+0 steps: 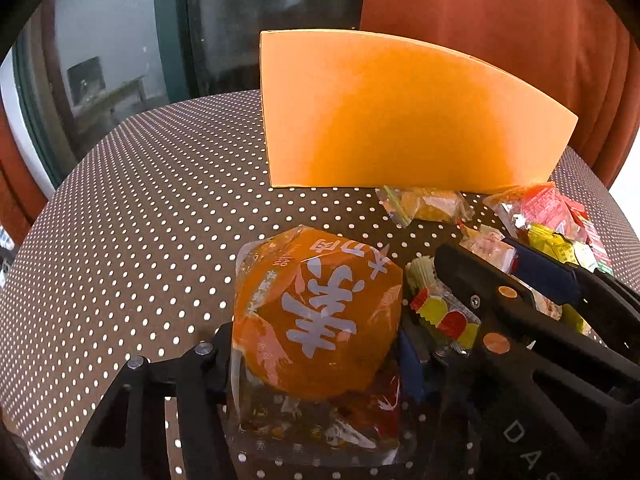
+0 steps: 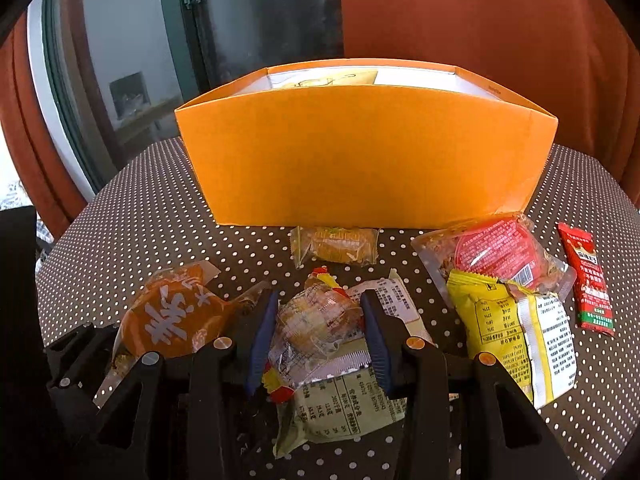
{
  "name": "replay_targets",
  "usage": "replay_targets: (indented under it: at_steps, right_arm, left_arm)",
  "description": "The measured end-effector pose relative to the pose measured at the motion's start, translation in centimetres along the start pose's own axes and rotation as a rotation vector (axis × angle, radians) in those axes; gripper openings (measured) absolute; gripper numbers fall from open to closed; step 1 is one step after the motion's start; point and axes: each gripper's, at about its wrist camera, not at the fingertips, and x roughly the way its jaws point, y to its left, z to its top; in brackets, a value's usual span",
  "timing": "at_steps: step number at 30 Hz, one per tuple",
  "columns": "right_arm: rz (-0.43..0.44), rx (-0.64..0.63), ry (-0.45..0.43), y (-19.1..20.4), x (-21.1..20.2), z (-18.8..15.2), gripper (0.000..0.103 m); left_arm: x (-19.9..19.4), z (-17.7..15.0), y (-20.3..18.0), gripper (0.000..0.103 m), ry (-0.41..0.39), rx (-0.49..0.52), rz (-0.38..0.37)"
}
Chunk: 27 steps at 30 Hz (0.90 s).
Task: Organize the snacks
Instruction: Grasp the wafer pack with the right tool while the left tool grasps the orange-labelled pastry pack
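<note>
An orange round snack pack (image 1: 316, 320) with white characters lies on the dotted table, and my left gripper (image 1: 316, 354) is shut on it, pads against both sides. In the right wrist view the same orange pack (image 2: 176, 320) sits at the left. My right gripper (image 2: 320, 336) is shut on a clear-wrapped snack (image 2: 316, 320) resting on the table; this right gripper (image 1: 480, 250) also shows at the right of the left wrist view. Behind the snacks stands an open orange box (image 2: 360, 160), also seen as the orange box (image 1: 400, 120), with packets inside.
A small yellow pack (image 2: 334, 246) lies just in front of the box. A red round pack (image 2: 492, 252), a yellow bag (image 2: 516, 340) and a red sachet (image 2: 592, 276) lie at the right. A pale green packet (image 2: 344, 408) lies under the right gripper. Window and curtains stand behind.
</note>
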Motion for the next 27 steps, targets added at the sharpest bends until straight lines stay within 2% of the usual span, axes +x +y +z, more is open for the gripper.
replay_targets:
  at_steps: [9, 27]
  right_arm:
    - [0.025, -0.002, -0.002, 0.1, -1.0, -0.6, 0.046]
    - [0.054, -0.003, -0.092, -0.5, -6.7, -0.5, 0.046]
  left_arm:
    - [-2.6, -1.2, -0.4, 0.06, -0.049, -0.008, 0.042]
    - [-10.0, -2.2, -1.6, 0.06, -0.137, -0.003, 0.042]
